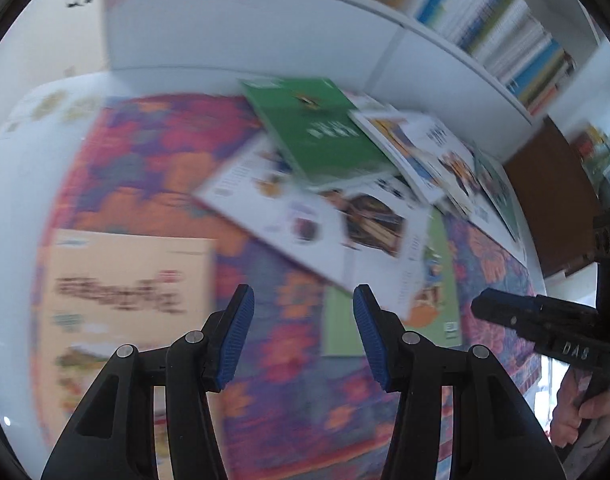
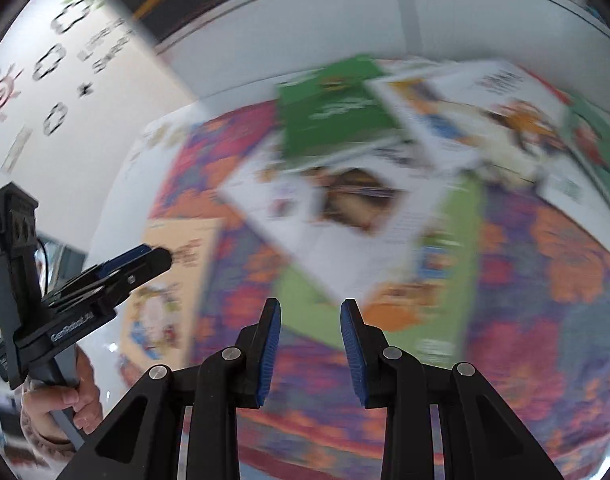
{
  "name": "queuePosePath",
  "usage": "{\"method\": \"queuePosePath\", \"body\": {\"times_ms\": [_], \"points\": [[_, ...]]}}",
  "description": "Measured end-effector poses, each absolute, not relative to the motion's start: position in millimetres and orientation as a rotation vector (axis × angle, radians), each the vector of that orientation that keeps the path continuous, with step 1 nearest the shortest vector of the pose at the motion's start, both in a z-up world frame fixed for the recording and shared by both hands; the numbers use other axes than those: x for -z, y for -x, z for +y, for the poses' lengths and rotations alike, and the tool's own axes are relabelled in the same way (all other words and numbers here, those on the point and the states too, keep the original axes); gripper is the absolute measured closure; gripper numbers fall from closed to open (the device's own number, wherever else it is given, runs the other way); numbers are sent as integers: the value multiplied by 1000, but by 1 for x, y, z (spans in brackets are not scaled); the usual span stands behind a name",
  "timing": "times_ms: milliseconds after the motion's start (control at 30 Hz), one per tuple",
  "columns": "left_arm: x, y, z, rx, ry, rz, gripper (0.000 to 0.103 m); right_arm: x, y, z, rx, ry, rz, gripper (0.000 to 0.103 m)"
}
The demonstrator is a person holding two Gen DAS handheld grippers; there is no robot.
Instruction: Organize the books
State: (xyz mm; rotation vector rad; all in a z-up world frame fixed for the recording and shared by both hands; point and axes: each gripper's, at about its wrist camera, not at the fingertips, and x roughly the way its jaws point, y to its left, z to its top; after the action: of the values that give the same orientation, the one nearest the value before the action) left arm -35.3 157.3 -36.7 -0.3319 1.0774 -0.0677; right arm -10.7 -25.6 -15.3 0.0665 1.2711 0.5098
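A: The books lie in a loose heap on the patterned cloth (image 1: 153,168) covering the counter (image 1: 9,216): a green book (image 1: 317,132) on top, a white picture book (image 1: 313,224) under it, a lime one (image 2: 445,280) lowest. A cream book (image 1: 125,300) sits apart, flat, to the left.

B: And the claws?

A: The left claw (image 1: 303,336) is wide open and empty, above the cloth between the cream book and the heap. The right claw (image 2: 309,344) is also empty, parted more narrowly, near the lime book's edge.

B: Which first?

A: I'd take the green one off the top, pinching a free corner, so nothing beneath drags. Both views are blurred, so I'd steady before closing.
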Motion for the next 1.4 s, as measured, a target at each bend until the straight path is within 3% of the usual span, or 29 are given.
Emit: {"method": "queuePosePath", "body": {"times_ms": [400,667,800,900,1400], "points": [[84,3,98,59,284,1183,55,69,-35,-127,-403,-214,1361,73],[95,4,99,58,304,1208,50,88,-48,-102,-444,-166,1367,73],[96,1,98,56,310,1214,49,91,-49,-88,-487,-187,1385,72],[96,1,100,60,312,1212,49,89,-46,-79,-485,-156,1367,67],[93,15,70,81,275,1256,48,85,-26,-92,-454,-95,1366,66]]}}
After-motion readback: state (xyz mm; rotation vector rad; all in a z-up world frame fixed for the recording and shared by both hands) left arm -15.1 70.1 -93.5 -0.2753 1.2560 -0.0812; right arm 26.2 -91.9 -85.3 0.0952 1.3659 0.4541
